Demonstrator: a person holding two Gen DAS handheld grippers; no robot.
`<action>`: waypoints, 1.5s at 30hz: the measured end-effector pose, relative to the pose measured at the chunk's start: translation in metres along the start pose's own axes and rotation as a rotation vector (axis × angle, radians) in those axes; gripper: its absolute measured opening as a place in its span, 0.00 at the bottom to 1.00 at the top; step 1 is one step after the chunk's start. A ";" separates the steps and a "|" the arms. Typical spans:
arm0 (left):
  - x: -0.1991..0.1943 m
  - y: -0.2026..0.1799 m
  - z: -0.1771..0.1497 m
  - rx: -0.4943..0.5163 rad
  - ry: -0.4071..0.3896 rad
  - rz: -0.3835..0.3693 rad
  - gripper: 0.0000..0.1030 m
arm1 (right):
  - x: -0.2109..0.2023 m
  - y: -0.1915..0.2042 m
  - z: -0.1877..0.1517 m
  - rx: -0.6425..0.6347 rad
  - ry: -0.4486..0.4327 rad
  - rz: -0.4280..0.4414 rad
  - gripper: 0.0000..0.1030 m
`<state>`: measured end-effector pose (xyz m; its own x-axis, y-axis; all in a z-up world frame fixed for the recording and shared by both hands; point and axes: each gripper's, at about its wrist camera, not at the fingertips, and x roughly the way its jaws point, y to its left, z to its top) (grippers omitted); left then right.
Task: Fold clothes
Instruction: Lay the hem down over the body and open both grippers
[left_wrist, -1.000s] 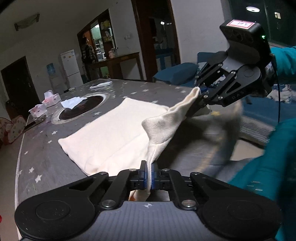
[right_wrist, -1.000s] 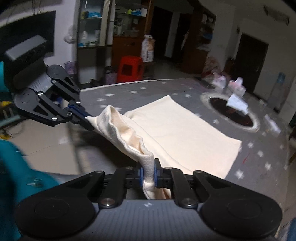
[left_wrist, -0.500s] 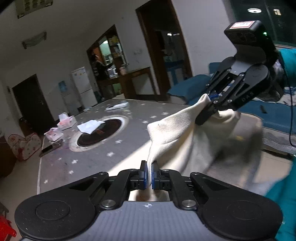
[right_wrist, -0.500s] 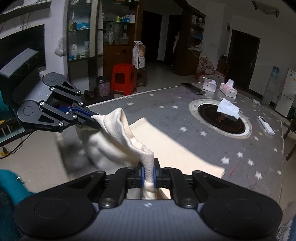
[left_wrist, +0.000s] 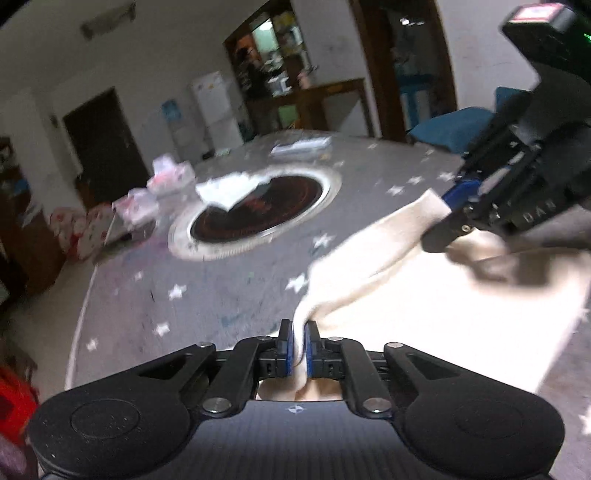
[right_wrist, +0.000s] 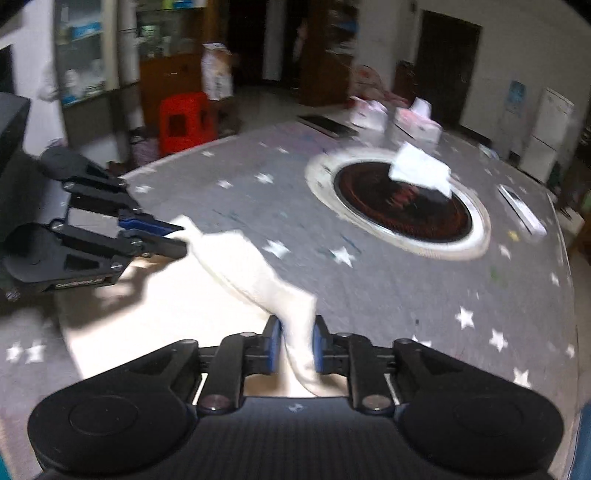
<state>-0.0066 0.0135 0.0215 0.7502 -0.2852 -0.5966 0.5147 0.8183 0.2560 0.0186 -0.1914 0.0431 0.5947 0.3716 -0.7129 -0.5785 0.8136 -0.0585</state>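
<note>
Garment: the cream cloth (left_wrist: 436, 310) lies folded over on the grey starred desk (left_wrist: 221, 288), filling the lower right of the left wrist view; its raised edge runs between the two claws.
Left claw (left_wrist: 299, 349): jaws nearly together, pads touching a corner of the cloth, having just begun to part.
Right claw (right_wrist: 295, 347): jaws have just been opening; cloth stands between the pads with a gap on the left side, so the pinch looks let go.
Risk, uneven drop: the right corner is freed ahead of the left, so the top layer may land skewed and the edges not match.
Risk, snag: a claw drawn away with fabric caught on a pad would drag the fold open.
Risk, clutter: the round hob (right_wrist: 402, 203) and the tissue (right_wrist: 421, 171) sit just beyond the cloth's edge.
</note>
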 end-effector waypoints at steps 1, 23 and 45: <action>0.003 0.000 -0.002 -0.007 0.005 0.007 0.11 | 0.002 -0.003 -0.004 0.027 -0.007 -0.010 0.21; -0.033 -0.025 0.002 -0.120 -0.031 -0.088 0.18 | 0.009 -0.003 -0.017 0.208 -0.001 -0.011 0.14; -0.025 -0.029 0.013 -0.173 -0.022 -0.104 0.18 | -0.035 -0.001 -0.030 0.189 -0.034 -0.019 0.14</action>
<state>-0.0350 -0.0096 0.0393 0.7066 -0.3817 -0.5958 0.5119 0.8571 0.0581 -0.0186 -0.2184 0.0476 0.6250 0.3680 -0.6885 -0.4535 0.8890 0.0634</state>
